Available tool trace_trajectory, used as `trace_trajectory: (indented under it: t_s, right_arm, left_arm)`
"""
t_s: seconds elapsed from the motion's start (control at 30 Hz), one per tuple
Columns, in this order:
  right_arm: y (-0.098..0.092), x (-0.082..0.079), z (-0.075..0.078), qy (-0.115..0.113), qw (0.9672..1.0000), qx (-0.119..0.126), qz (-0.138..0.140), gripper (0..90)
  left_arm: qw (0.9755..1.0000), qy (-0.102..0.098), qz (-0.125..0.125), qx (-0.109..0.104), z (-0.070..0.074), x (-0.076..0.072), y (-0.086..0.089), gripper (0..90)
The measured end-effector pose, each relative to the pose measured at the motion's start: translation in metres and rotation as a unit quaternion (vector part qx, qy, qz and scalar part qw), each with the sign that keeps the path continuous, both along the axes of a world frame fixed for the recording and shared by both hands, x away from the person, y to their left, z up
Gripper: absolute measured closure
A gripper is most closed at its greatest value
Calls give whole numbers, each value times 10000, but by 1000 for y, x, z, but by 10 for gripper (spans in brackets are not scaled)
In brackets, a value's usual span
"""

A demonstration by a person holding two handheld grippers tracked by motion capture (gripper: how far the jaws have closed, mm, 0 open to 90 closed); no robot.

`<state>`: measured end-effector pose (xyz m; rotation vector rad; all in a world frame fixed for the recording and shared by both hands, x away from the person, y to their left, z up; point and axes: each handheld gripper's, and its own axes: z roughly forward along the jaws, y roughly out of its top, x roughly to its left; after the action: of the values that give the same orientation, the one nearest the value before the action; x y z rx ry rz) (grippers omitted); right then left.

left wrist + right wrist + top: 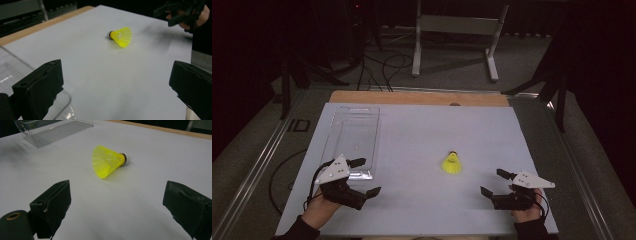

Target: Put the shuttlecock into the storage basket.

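Ahead of the right tool [117,202] lies the shuttlecock [107,161], untouched.

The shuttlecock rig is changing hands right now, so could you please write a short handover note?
Left gripper: open, holding nothing, at the near end of the clear tray.
Right gripper: open, holding nothing, near the table's right front.
Yellow shuttlecock: on its side on the white table, between the grippers, nearer the right one, untouched.
Done: nothing visible yet.
Left: probably grasp the shuttlecock; the tray looks a likely destination.
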<state>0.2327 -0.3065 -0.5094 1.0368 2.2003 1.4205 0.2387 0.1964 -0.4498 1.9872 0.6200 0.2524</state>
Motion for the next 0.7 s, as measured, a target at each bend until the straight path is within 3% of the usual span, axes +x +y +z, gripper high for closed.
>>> trace_trajectory:
  t_s: [0.07, 0.17, 0.33, 0.47, 0.7]
  right_arm:
    - [0, 0, 0, 4, 10000, 9, 6, 83]
    - [0, 0, 0, 14, 10000, 11, 6, 83]
    - [0, 0, 0, 28, 10000, 13, 23, 83]
    - [0, 0, 0, 31, 10000, 22, 27, 83]
    - [0, 0, 0, 34, 10000, 29, 33, 84]
  left_arm:
    - [9999, 30, -45, 130, 0, 2, -6, 1]
    - [9993, 255, -149, 237, 1, 5, -14, 1]
    - [9966, 507, -382, 530, 4, 11, -25, 1]
    - [9956, 504, -477, 637, 6, 13, -33, 1]
    - [9929, 671, -540, 815, 9, 19, -47, 1]
